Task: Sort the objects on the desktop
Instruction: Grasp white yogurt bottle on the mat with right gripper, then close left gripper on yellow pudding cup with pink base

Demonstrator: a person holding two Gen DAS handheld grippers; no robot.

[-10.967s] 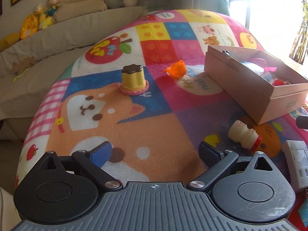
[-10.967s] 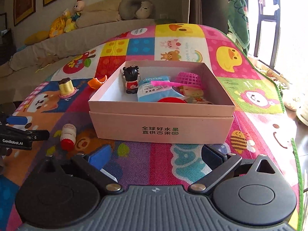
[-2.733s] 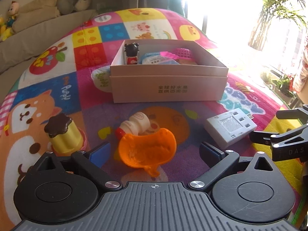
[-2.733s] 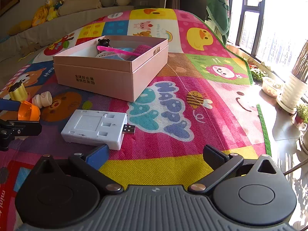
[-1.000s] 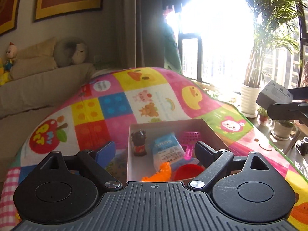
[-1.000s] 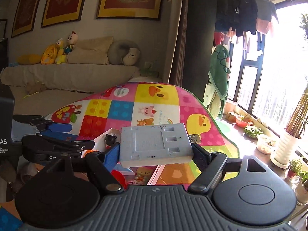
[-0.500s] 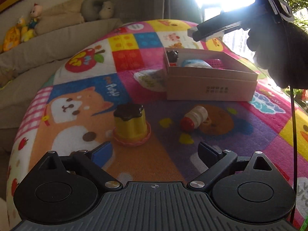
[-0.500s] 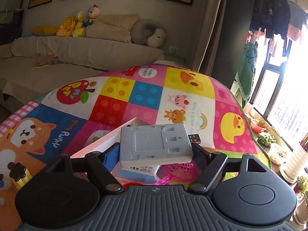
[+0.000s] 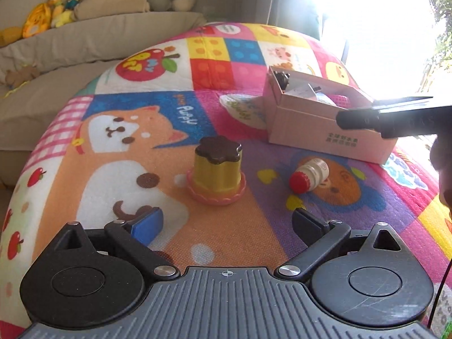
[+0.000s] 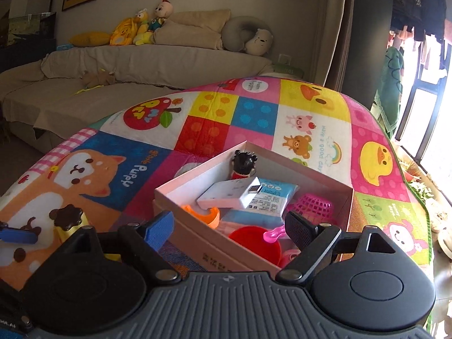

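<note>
A yellow pudding toy (image 9: pixel 216 169) with a brown top stands on the play mat, just ahead of my open, empty left gripper (image 9: pixel 226 223). A small white bottle with a red cap (image 9: pixel 309 175) lies to its right. The pink cardboard box (image 9: pixel 325 132) sits farther right. My right gripper (image 10: pixel 228 226) is open and empty above the box (image 10: pixel 214 254). The white USB adapter (image 10: pixel 230 193) lies inside it on a blue packet, beside an orange toy (image 10: pixel 206 214), a doll figure (image 10: pixel 244 166), a pink basket (image 10: pixel 313 206) and a red bowl (image 10: pixel 260 240).
The colourful play mat (image 9: pixel 141 141) covers the surface and drops off at its left edge. A beige sofa with plush toys (image 10: pixel 141 56) lies behind. The right gripper's dark body (image 9: pixel 395 118) reaches over the box. A bright window is at the right.
My right gripper has opened and let the white USB adapter drop into the box. My left gripper has come closer to the pudding toy.
</note>
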